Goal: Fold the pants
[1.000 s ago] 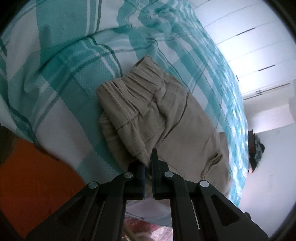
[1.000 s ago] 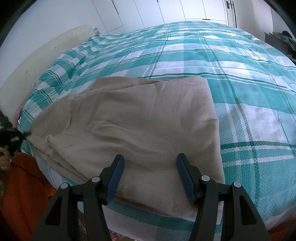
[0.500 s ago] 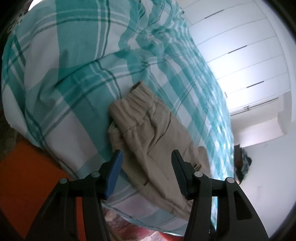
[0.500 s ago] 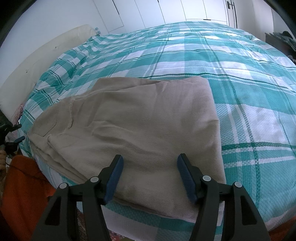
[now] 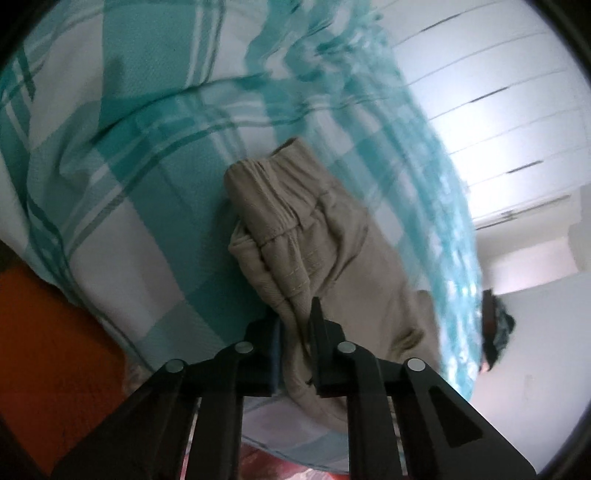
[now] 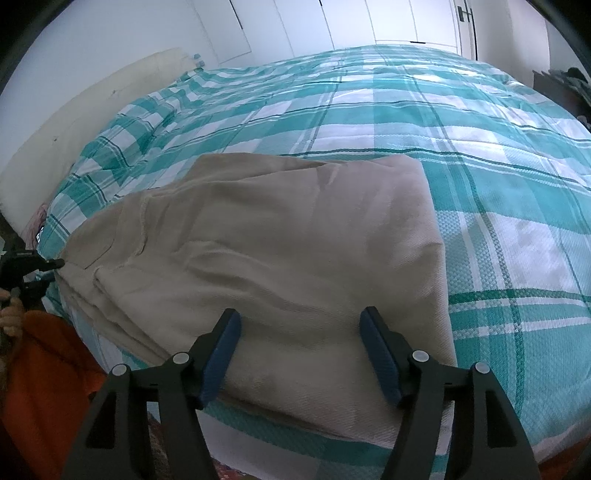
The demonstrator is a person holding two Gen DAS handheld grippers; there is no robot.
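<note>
Now left gripper (image 5: 295,332) pinching pants (image 5: 314,236) on bed (image 5: 110,166); right gripper (image 6: 301,354) spread.

Bed covered by teal-and-white plaid bedspread (image 6: 461,122); cream headboard (image 6: 85,114) at its far left; white wardrobe doors (image 6: 369,22) behind; orange fabric (image 5: 48,350) sat below the bed edge

pants (image 6: 280,258): beige, folded into a thick layered rectangle
waistband (image 5: 273,192): gathered, at one end
position: lying near the bed's edge
</note>
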